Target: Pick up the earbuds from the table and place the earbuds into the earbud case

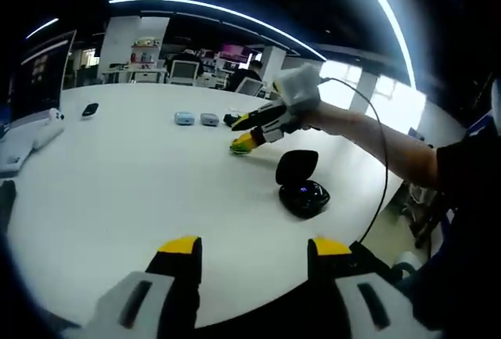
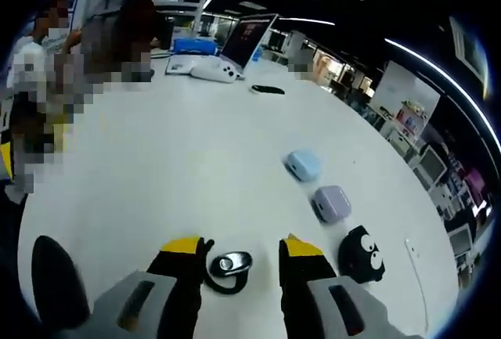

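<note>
One earbud (image 2: 228, 265) lies between the right claw's (image 2: 235, 251) parted jaws.

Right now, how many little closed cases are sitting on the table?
3: a blue case, a purple case beside it, and a black case with cartoon eyes nearest the right tool. Others may be hidden.

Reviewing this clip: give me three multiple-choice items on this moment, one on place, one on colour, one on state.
1. The earbud lies:
A. between the right hand-held gripper's jaws
B. inside the case
C. beside the laptop

2. Colour of the earbud case:
A. white
B. black
C. red

3. The earbud case is:
A. shut
B. open
C. upside down

Answers: 1 A, the right gripper view shows it on the table between the yellow-tipped jaws. 2 B, it looks black in the left gripper view. 3 B, its lid stands raised.
</note>
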`<state>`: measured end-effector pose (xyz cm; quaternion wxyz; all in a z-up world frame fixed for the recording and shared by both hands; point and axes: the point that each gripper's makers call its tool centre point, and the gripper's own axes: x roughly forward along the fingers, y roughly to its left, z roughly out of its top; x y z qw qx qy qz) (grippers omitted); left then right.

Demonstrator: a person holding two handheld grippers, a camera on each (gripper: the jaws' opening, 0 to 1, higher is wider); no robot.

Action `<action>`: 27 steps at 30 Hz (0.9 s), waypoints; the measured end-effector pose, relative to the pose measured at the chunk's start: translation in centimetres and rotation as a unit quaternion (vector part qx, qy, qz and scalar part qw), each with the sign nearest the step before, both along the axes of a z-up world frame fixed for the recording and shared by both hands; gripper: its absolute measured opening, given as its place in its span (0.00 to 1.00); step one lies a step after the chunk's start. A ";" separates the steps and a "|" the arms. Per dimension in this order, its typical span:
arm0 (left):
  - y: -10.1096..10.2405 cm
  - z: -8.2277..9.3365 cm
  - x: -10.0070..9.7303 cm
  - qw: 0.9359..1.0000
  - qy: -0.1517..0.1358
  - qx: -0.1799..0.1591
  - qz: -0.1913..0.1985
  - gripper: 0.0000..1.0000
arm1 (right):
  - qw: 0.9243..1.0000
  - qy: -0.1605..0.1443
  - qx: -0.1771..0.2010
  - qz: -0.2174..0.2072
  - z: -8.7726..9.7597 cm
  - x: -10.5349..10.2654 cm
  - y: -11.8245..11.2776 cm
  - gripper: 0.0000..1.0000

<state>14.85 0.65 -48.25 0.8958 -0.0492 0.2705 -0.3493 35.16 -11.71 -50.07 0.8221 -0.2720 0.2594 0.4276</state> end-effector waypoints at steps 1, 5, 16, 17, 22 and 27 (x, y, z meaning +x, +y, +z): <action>0.0 0.0 0.0 1.000 0.000 0.000 0.000 0.56 | 1.000 -0.001 0.001 -0.002 0.0 0.2 0.1 0.37; 0.0 -0.1 -0.1 1.000 0.001 0.000 -0.001 0.56 | 1.000 -0.003 0.001 -0.009 0.1 0.9 0.3 0.37; 0.0 0.0 -0.1 1.000 0.000 -0.003 0.000 0.55 | 1.000 -0.003 -0.006 -0.026 -0.1 2.8 -0.3 0.37; 0.0 0.0 -0.1 1.000 -0.001 -0.003 0.000 0.55 | 1.000 -0.003 -0.006 -0.027 -0.2 3.0 -0.5 0.37; 0.1 0.0 -0.1 1.000 0.000 -0.003 0.002 0.55 | 0.999 -0.001 -0.011 -0.035 -0.3 3.2 -1.3 0.37; 0.2 0.0 -0.1 1.000 0.000 -0.004 0.002 0.55 | 0.999 -0.002 -0.016 -0.040 -0.2 3.5 -2.3 0.37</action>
